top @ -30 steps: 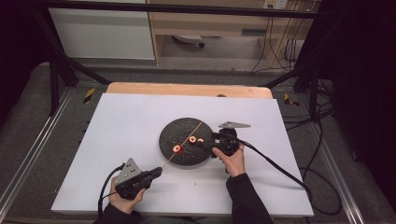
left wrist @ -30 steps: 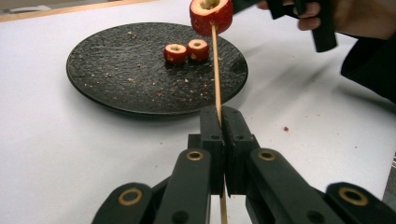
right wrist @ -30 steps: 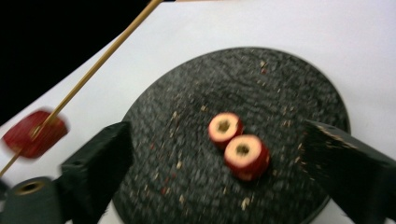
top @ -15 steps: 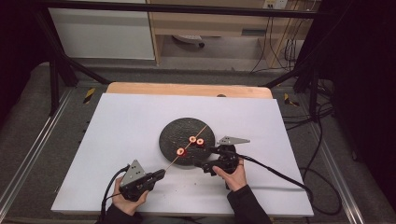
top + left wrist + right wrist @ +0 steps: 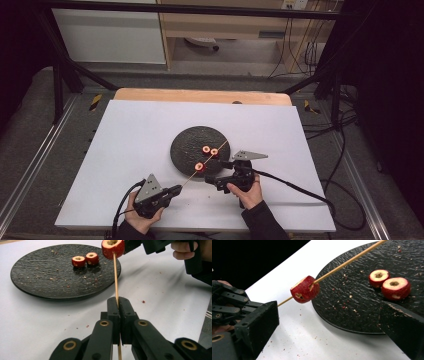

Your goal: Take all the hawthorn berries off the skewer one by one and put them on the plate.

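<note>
The plate (image 5: 45,280) is matt black with a rough, stone-like grain, strewn with crumbs. Over its edge, the skewer (image 5: 115,280) is pale smooth wood. The fruit piece (image 5: 305,289) on it has glossy red skin.

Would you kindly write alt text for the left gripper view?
The left gripper pinches a thin wooden skewer carrying one red fruit piece near its far end. Behind sits a black plate with two more red pieces; the right gripper is at top right.
</note>
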